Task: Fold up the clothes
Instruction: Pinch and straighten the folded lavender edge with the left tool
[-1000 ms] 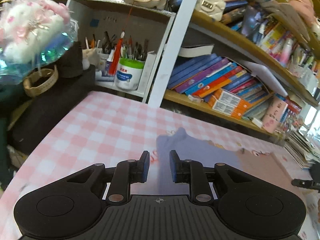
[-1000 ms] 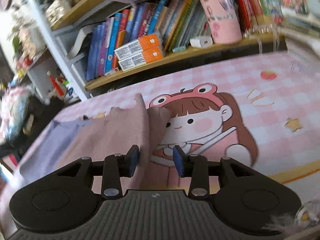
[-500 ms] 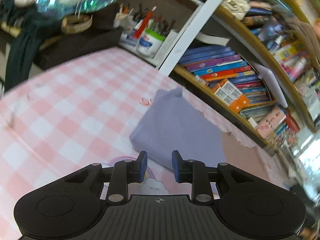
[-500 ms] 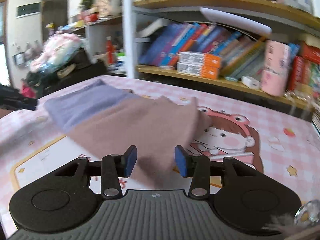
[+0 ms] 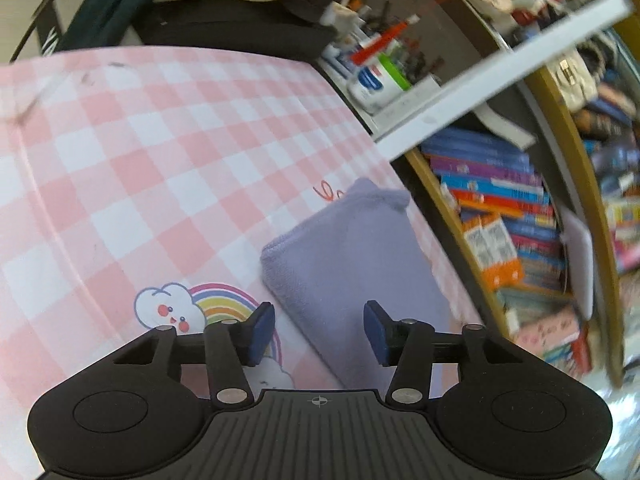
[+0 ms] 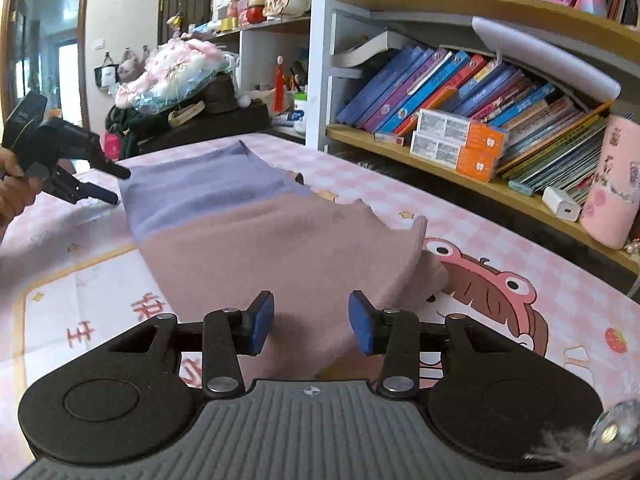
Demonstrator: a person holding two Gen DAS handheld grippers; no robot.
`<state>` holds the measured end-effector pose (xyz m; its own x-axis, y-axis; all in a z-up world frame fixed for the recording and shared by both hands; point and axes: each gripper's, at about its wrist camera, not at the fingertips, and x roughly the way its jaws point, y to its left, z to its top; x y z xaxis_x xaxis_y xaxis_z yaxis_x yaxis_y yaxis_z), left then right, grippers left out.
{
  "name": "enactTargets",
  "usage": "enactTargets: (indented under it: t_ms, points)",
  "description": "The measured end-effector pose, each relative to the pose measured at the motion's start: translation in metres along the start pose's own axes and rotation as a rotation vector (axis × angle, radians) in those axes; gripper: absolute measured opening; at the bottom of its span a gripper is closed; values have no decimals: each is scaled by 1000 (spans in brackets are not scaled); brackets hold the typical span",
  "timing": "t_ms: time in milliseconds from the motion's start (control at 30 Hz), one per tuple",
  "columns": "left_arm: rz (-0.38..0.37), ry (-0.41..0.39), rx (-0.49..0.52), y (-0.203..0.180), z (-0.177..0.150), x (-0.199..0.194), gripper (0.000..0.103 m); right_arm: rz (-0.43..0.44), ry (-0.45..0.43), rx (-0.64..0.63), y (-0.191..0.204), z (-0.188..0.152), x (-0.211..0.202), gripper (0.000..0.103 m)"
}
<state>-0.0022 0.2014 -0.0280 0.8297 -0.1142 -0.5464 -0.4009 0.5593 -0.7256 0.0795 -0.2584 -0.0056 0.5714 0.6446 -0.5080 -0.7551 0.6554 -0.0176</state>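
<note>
- While its jaws have just been opening, the left gripper (image 5: 319, 331) hovers empty over one folded two-tone garment (image 5: 352, 264).
- The right gripper (image 6: 311, 322), moderately parted, grips nothing.

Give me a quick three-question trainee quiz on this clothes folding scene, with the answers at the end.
1. True or false: the right gripper is clamped on the garment.
2. Which colour is the garment's end nearest the left gripper? A purple, B green, C pink-brown.
3. Fill in: the garment lies on a pink checked ____.

Key: 1 false, its jaws are apart with the cloth beyond them. 2 A. 3 tablecloth.
</note>
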Motion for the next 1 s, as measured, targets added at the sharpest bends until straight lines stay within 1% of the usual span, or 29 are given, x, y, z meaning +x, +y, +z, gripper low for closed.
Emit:
enactTargets:
  t_ms: [33,100,133,167,233,267,300,333,367,400,467,533,567,633,667,700,767,833,933,1000]
  points:
    - [-6,-7,-27,1,0,1,50,-2,9,20,-4,-3,2,33]
    - [-26,-11,-81,3,1,5,50,-12,16,74,-8,-8,3,33]
    - [-33,-14,-95,3,2,7,50,-13,18,86,-8,-9,3,33]
    - [-39,-18,-109,3,3,10,47,-15,19,97,-7,-10,2,33]
    - [-31,-33,-114,0,3,12,46,-24,22,83,-4,-10,3,33]
    - [-25,-40,-112,-2,2,12,41,-25,21,83,-4,-11,4,33]
    - [-10,-45,-96,-4,1,12,33,-23,20,88,-4,-12,4,33]
    - [6,-50,-79,-5,0,13,30,-19,18,95,-5,-13,4,33]
    - [20,-56,-60,-8,-1,13,24,-13,16,102,-6,-14,4,33]
    - [8,-80,36,-21,-5,8,22,-7,14,111,-7,-14,4,33]
    - [-18,-127,228,-48,-13,-1,22,3,13,126,-9,-14,4,33]
    - [-66,-136,338,-67,-21,-6,24,4,14,129,-9,-14,3,33]
    - [-88,-139,390,-76,-24,-8,32,4,14,129,-9,-14,3,33]
    - [-56,-100,315,-65,-17,1,43,4,14,130,-9,-14,3,33]
    - [-27,-75,240,-54,-12,6,49,4,14,130,-9,-14,3,34]
    - [0,-50,166,-43,-7,11,49,4,13,130,-9,-14,3,33]
    - [-3,-15,51,-23,-4,18,49,4,13,130,-9,-14,3,33]
    - [-18,-28,16,-17,-4,21,52,1,13,126,-9,-14,3,33]
    - [-11,-33,24,-24,-1,29,52,4,14,128,-9,-14,3,34]
    - [-15,-47,-3,-22,-1,33,52,6,14,129,-9,-13,3,34]
